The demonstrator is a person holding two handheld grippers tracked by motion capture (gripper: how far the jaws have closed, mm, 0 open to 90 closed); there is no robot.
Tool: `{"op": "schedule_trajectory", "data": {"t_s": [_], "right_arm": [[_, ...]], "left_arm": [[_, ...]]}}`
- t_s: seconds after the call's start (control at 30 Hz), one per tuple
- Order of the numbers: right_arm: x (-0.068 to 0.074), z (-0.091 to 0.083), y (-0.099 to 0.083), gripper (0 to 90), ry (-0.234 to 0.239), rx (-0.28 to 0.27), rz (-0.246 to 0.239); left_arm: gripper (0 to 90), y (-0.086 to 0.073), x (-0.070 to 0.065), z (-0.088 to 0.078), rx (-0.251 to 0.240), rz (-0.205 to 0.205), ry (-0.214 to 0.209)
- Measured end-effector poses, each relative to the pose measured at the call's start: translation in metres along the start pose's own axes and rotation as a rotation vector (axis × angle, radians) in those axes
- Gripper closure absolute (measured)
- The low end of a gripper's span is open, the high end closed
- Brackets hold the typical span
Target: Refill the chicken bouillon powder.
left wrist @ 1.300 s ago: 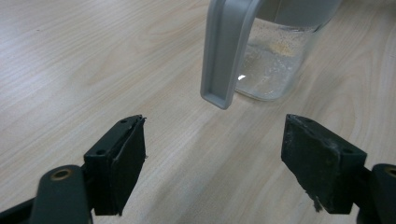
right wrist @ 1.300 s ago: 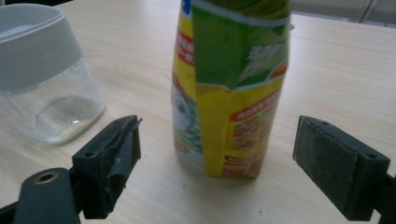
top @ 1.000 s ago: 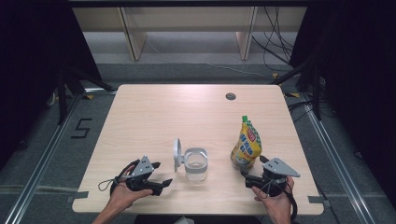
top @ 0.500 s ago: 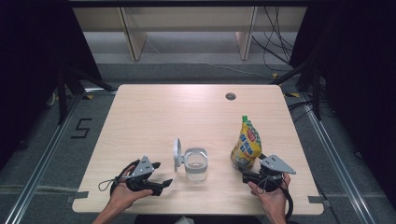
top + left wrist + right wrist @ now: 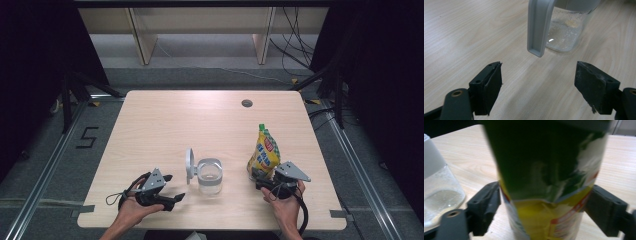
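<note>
With the yellow pouch (image 5: 544,195) between its closing jaws, the right gripper (image 5: 544,215) must next clamp it; the left gripper (image 5: 539,87) waits open and empty.

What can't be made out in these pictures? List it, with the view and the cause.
- Pouch print: right gripper view, too close and blurred; high view, too small.
- Whether the right gripper pads press the pouch: right gripper view, the pouch hides the contact; its jaws have just been closing around it.
- Jar rim: left gripper view, cut off by the top edge.
- Jar contents: high view, too small.
</note>
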State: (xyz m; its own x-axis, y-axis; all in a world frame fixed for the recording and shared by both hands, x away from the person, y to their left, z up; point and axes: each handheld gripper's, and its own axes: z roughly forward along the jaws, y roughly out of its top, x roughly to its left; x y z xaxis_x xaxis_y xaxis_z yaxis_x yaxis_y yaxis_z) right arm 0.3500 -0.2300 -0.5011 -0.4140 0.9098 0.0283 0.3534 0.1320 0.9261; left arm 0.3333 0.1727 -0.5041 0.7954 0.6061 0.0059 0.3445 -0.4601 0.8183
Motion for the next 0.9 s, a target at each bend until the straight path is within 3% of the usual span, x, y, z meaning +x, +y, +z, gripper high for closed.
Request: {"op": "schedule_trajectory", "data": {"t_s": [0.03, 0.07, 0.1, 0.13, 0.2, 0.23, 0.27, 0.3, 0.33, 0.4, 0.5, 0.53, 0.57, 0.6, 0.63, 0.8, 0.83, 0.87, 0.9], "right_arm": [[-0.001, 0.0, 0.0, 21.8, -0.014, -0.003, -0.026], [-0.001, -0.001, 0.001, 22.2, -0.016, 0.018, -0.021], [-0.003, -0.001, 0.001, 23.3, 0.006, 0.014, -0.022], [-0.003, -0.001, 0.001, 24.3, 0.013, 0.022, -0.008], [-0.006, -0.001, 0.003, 26.6, 0.038, 0.032, -0.034], [-0.004, -0.002, 0.003, 26.9, 0.038, 0.051, 0.011], [-0.008, -0.002, 0.004, 27.0, 0.052, 0.042, -0.015], [-0.014, -0.001, 0.005, 27.4, 0.088, 0.043, -0.049], [-0.02, -0.002, 0.006, 27.5, 0.139, 0.059, -0.041], [-0.025, -0.003, 0.007, 27.8, 0.161, 0.072, -0.064], [-0.03, -0.004, 0.007, 27.8, 0.208, 0.077, -0.05], [-0.032, -0.004, 0.007, 27.8, 0.206, 0.071, -0.068], [-0.032, -0.003, 0.007, 27.8, 0.209, 0.063, -0.065], [-0.032, -0.002, 0.006, 27.0, 0.197, 0.053, -0.065], [-0.029, -0.002, 0.005, 25.3, 0.19, 0.039, -0.03], [-0.026, 0.003, 0.001, 19.0, 0.137, -0.008, -0.037], [-0.027, 0.004, 0.001, 17.9, 0.132, -0.007, -0.061], [-0.024, 0.004, -0.001, 16.5, 0.109, 0.004, -0.018], [-0.024, 0.005, -0.002, 16.0, 0.107, -0.001, -0.026]], "left_arm": [[22.1, 0.0, -0.002, 0.0, 0.01, -0.024, -0.009], [22.2, 0.0, -0.001, 0.0, 0.022, -0.004, 0.003], [22.3, 0.0, -0.002, 0.0, 0.023, -0.012, -0.001], [22.4, 0.0, -0.001, 0.001, 0.016, 0.015, -0.003], [22.7, 0.0, -0.004, 0.002, 0.007, -0.02, -0.007], [22.6, 0.0, -0.003, 0.001, 0.018, 0.001, -0.001], [22.8, 0.0, -0.002, 0.0, 0.02, 0.025, 0.002], [22.8, 0.0, -0.004, 0.001, 0.022, 0.011, 0.007], [22.8, 0.0, -0.002, 0.0, 0.023, 0.034, 0.007], [22.8, 0.0, -0.003, 0.001, 0.013, 0.029, 0.003], [22.9, -0.001, -0.005, 0.003, 0.017, 0.007, -0.003], [22.9, 0.0, -0.004, 0.001, 0.031, 0.04, 0.008], [22.9, 0.0, -0.005, 0.002, 0.021, 0.028, 0.005], [22.9, 0.0, -0.003, 0.001, 0.032, 0.05, 0.003], [22.9, 0.0, -0.004, 0.002, 0.03, 0.025, 0.004], [22.9, 0.0, -0.005, 0.002, 0.034, 0.015, -0.006], [22.9, 0.0, -0.004, 0.002, 0.03, 0.045, -0.001], [22.9, 0.0, -0.005, 0.003, 0.04, 0.013, -0.007], [22.9, 0.0, -0.005, 0.003, 0.04, 0.015, -0.009]]}}
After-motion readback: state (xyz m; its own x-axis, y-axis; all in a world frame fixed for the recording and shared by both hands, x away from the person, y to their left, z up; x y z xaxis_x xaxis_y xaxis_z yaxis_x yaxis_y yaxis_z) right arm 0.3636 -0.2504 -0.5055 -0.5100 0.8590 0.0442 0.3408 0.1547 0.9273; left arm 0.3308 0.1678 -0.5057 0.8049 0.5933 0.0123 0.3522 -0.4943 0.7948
